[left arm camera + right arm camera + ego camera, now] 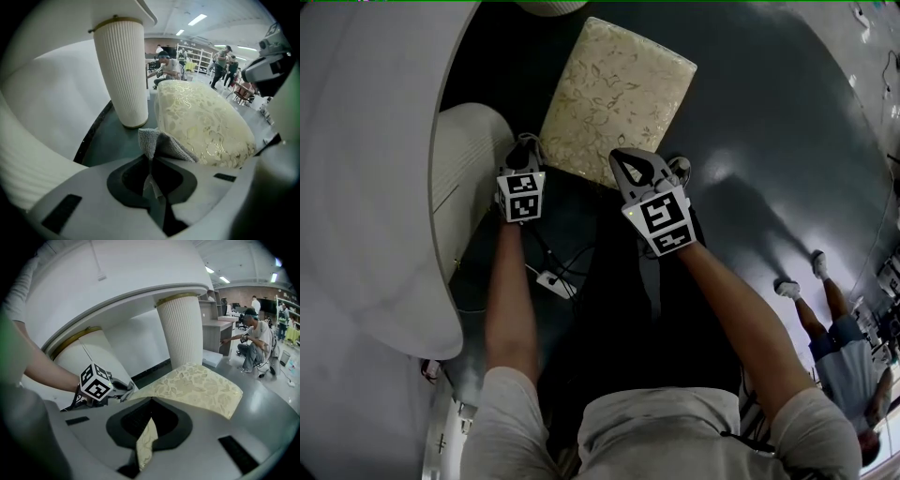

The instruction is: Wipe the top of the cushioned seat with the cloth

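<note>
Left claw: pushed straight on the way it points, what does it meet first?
Likely the near edge of the cushioned seat, the clamped cloth leading; slightly left lies floor, depth unclear.

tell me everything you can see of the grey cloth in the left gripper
The cloth is grey, soft and crumpled, with a fine knitted-looking texture. One fold is pinched between the shut jaws of the left gripper, and the rest bunches out ahead of them. That free part lies against the near left corner of the cream, leaf-patterned cushioned seat.
</note>
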A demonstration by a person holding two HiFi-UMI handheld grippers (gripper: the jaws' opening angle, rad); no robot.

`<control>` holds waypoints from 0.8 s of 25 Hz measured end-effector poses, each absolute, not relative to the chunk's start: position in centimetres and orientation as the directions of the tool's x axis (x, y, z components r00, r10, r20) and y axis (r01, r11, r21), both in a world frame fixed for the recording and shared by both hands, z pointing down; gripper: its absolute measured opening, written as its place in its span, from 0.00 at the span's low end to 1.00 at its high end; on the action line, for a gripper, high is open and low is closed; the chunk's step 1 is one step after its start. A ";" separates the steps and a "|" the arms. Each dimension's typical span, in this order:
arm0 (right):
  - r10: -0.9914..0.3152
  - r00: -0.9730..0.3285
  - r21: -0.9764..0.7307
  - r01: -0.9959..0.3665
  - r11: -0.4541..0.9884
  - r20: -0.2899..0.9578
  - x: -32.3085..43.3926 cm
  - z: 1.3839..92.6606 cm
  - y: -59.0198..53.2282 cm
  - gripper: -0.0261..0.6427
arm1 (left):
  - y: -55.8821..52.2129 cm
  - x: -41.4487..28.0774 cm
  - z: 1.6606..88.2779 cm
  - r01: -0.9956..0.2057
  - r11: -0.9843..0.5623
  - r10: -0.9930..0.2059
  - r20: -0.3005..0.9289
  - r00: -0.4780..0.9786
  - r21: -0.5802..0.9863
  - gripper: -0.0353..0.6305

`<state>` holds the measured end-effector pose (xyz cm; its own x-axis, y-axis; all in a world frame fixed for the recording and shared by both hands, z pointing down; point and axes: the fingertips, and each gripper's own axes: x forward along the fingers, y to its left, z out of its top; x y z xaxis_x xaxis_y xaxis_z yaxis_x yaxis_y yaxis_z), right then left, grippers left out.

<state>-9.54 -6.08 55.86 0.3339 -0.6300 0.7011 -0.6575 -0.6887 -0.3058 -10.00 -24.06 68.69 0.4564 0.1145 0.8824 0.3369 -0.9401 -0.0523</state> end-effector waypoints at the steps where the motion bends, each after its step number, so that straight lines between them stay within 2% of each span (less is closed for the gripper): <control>1: -0.628 0.348 -0.304 -0.650 -0.697 0.696 -9.0 55.7 -6.1 0.05 | -23.8 -9.3 68.8 0.362 -0.931 0.128 0.882 0.454 -0.052 0.11; 7: -0.626 0.388 -0.317 -0.614 -0.723 0.677 -6.9 55.4 -6.2 0.05 | -22.3 -5.9 69.1 0.485 -0.874 0.207 0.881 0.426 -0.029 0.10; 20: -0.623 0.387 -0.348 -0.578 -0.738 0.680 -2.6 55.9 -3.0 0.05 | -18.3 2.5 68.5 0.554 -0.832 0.239 0.879 0.413 -0.033 0.10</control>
